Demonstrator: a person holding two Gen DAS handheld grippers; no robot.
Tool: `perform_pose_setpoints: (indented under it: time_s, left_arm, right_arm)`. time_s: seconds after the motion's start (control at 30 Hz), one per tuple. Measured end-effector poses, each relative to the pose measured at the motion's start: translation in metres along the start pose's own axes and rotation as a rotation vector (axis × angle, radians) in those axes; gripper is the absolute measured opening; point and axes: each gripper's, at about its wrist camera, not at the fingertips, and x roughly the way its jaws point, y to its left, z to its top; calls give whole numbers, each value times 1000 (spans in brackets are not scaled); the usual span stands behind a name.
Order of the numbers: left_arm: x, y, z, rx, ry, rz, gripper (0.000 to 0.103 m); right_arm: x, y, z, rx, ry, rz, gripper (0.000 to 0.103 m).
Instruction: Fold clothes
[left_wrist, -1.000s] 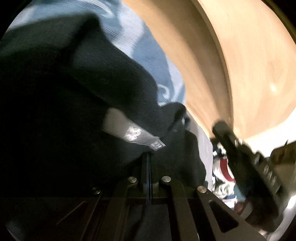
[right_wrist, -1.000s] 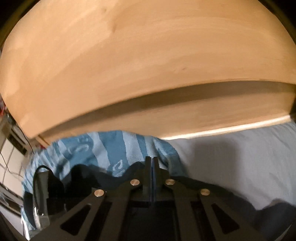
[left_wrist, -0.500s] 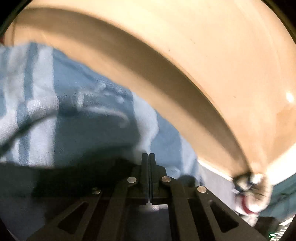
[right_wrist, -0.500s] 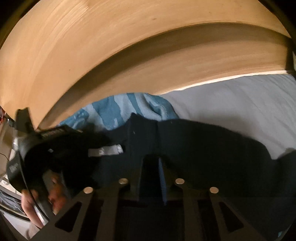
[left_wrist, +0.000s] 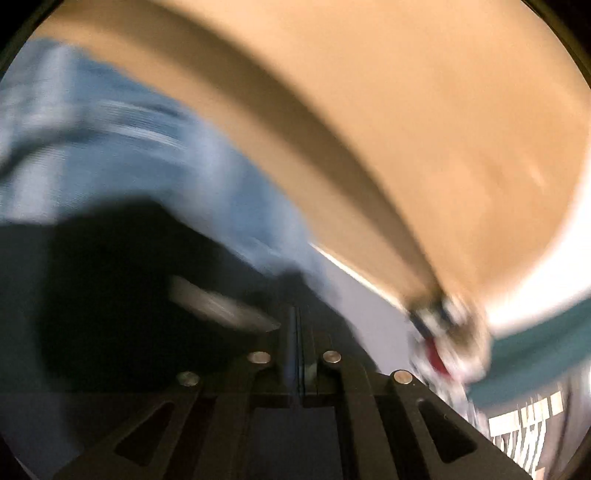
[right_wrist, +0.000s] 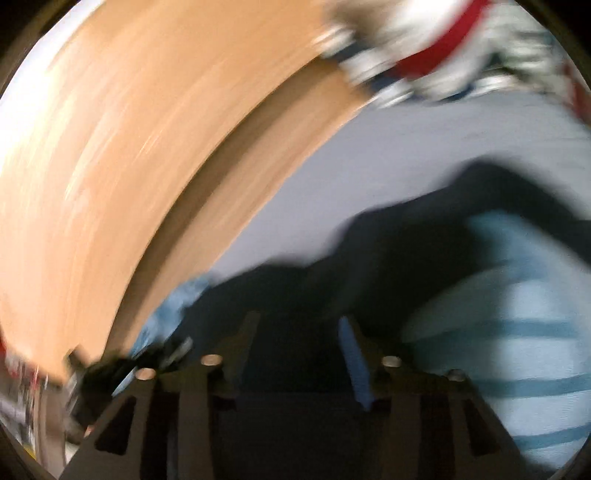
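1. One dark garment lies on the bed sheet, beside one blue striped towel.
2. Left hand-held gripper is fully closed; whether it pinches cloth is unclear.
3. Right hand-held gripper, jaws just opening, stands over the garment, gripping nothing.

A pale grey bed sheet carries a dark garment and a blue striped cloth.

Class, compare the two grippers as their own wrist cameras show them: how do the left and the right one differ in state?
The left gripper has its jaws pressed together with no gap, while the right gripper has jaws standing apart, having just been opening. Whether the left one pinches cloth cannot be told; the right one's pads press on nothing, though the dark garment lies beyond them. Both point down toward the dark garment and the blue striped cloth.
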Motion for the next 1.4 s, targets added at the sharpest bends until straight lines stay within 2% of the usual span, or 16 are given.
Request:
perform_pose_setpoints:
  time_s: [0.07, 0.27, 0.43, 0.57, 0.63, 0.7, 0.73, 0.83, 0.93, 1.03, 1.2, 1.27, 1.3, 1.33, 1.37, 1.4]
  left_arm:
    - [21, -38, -23, 104, 83, -16, 2]
    - [66, -67, -76, 254, 260, -18, 2]
    - [94, -41, -94, 221, 256, 115, 3]
    - [93, -47, -97, 296, 263, 141, 3]
    - [97, -54, -104, 349, 253, 160, 3]
    - [94, -51, -107, 370, 230, 151, 3]
    - [90, -48, -107, 378, 217, 144, 3]
    - [83, -36, -103, 285, 217, 91, 3]
    - [75, -24, -96, 138, 230, 13, 3]
    - [25, 2, -74, -127, 155, -204, 3]
    - [-86, 52, -50, -199, -52, -201, 5]
    - [-126, 75, -47, -205, -120, -132, 21]
    - [-142, 86, -47, -215, -148, -96, 46]
    - [-153, 96, -49, -235, -164, -63, 75]
    - [-165, 108, -51, -257, -181, -37, 79]
    - [-176, 120, -52, -285, -192, -27, 79]
  right_arm:
    - [-24, -38, 17, 111, -50, -71, 71]
    - [-43, -113, 48, 378, -61, -77, 73]
    - [-43, -157, 45, 556, -85, -232, 73]
    - [-43, -176, 53, 638, -153, -201, 75]
    - [-40, -169, 66, 581, -175, -258, 72]
    - [-33, -157, 75, 445, -185, -340, 28]
    - [-28, -151, 79, 383, -181, -375, 18]
    - [-35, -120, 85, 281, -187, -340, 12]
    - [-62, -59, 91, 113, -246, -231, 11]
    - [-94, 27, 93, -128, -291, -102, 11]
    - [-114, 180, 44, -552, -211, 179, 11]
    - [-96, 228, 7, -676, -63, 273, 13]
    - [-82, 242, -13, -719, 19, 294, 16]
    - [-69, 254, -32, -756, 98, 307, 35]
    - [-56, 257, -49, -778, 168, 295, 61]
    - [-40, 255, -69, -793, 243, 264, 67]
